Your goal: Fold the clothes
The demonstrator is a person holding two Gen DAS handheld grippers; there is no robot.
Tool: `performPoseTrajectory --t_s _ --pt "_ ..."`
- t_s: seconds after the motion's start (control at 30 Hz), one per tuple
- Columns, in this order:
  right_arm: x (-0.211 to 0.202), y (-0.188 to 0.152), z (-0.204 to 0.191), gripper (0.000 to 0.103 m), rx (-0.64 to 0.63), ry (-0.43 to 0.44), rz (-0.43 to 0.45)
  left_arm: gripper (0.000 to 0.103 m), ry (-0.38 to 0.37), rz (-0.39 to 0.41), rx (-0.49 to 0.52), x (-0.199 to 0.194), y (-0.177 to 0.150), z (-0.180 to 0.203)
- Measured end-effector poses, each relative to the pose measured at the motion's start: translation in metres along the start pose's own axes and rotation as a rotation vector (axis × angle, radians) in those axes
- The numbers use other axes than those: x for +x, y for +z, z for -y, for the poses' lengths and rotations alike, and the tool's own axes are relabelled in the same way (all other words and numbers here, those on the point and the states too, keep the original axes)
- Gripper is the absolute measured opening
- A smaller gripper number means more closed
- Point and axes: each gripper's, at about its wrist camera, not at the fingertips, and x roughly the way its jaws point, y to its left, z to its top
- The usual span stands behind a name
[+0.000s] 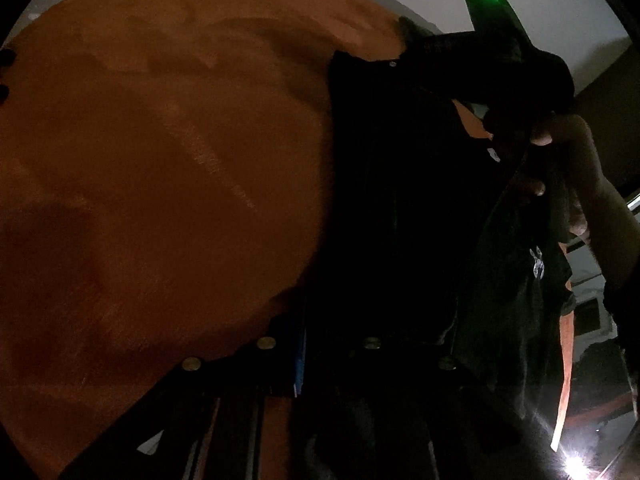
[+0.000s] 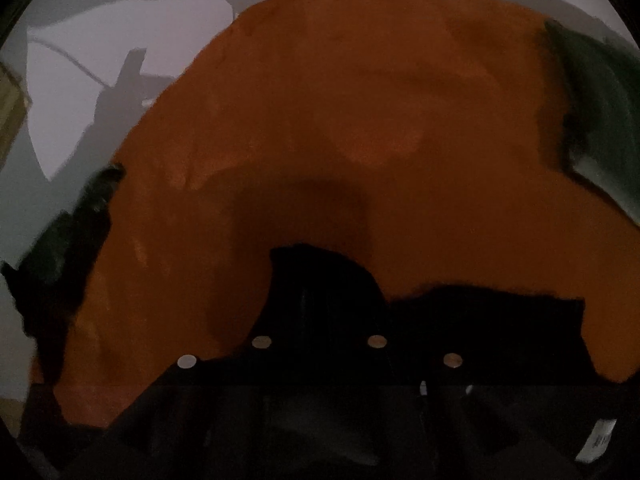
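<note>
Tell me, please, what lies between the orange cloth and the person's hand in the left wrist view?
A black garment hangs between the orange cloth and the hand, as the left wrist view shows; the hand's fingers touch its edge.

- A rust-orange cloth [image 2: 360, 128] fills most of the dim frame, arching over a pale grey surface [image 2: 100, 52].
- The black right gripper [image 2: 344, 292] rises at the bottom, its fingers close together against the cloth.
- Dark green fabric [image 2: 600, 112] lies at the right edge.
</note>
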Motion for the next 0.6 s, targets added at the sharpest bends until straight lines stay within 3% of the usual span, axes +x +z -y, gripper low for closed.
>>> performPoseTrajectory --t_s 0.1,0.2,0.3,0.47,0.6 --pt "-0.04 -0.02 0.003 0.013 0.006 0.013 0.075 0.015 -0.036 0.0 -0.019 -0.013 -0.004 0.0" --pt "-0.089 -0.07 -0.002 0.013 -0.017 0.039 0.116 0.015 -0.056 -0.02 -0.017 -0.021 -0.009 -0.002" --pt "-0.111 -0.121 -0.006 0.013 0.003 0.088 0.071 0.015 -0.053 -0.037 -0.031 -0.03 -0.016 -0.015" --pt "-0.15 -0.215 -0.007 0.013 0.071 0.205 0.016 0.015 -0.118 -0.106 -0.11 -0.052 -0.048 -0.032" --pt "-0.199 -0.292 0.018 0.013 0.146 0.12 0.026 0.018 -0.137 -0.178 -0.079 -0.083 -0.097 -0.03"
